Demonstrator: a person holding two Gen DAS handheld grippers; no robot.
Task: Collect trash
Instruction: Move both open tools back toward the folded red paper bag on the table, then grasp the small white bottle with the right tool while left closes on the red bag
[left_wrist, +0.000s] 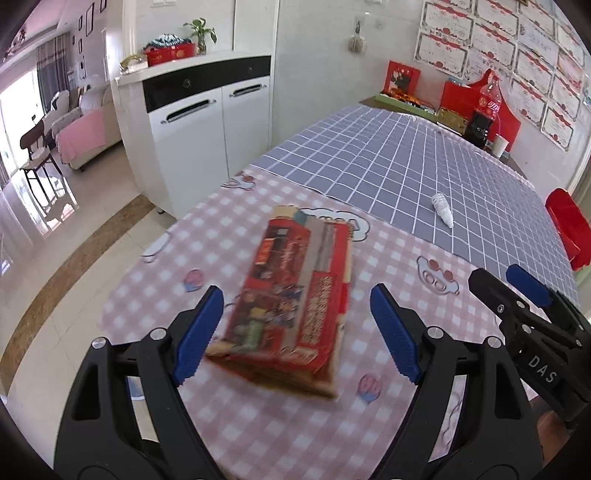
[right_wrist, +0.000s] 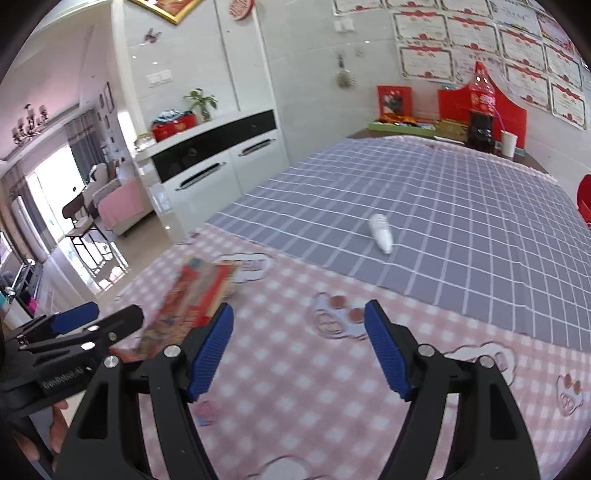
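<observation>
A flat red printed carton (left_wrist: 295, 295) lies on the pink checked cloth (left_wrist: 258, 424), blurred by motion. My left gripper (left_wrist: 297, 332) is open, its blue pads (left_wrist: 199, 332) standing either side of the carton's near end without touching it. In the right wrist view the same carton (right_wrist: 192, 299) lies left of my right gripper (right_wrist: 299, 350), which is open over bare cloth. A small white squeezed tube (left_wrist: 442, 208) (right_wrist: 381, 232) lies further off on the grey checked cloth (right_wrist: 443, 206). Each gripper shows in the other's view: the right gripper (left_wrist: 498, 280) and the left gripper (right_wrist: 110, 314).
The table's left edge drops to a tiled floor (left_wrist: 74, 229). A white cabinet (left_wrist: 207, 122) stands beyond it. At the far end are a cola bottle (left_wrist: 487, 103), a paper cup (left_wrist: 500, 146) and red boxes. A red chair (left_wrist: 569, 225) stands at the right.
</observation>
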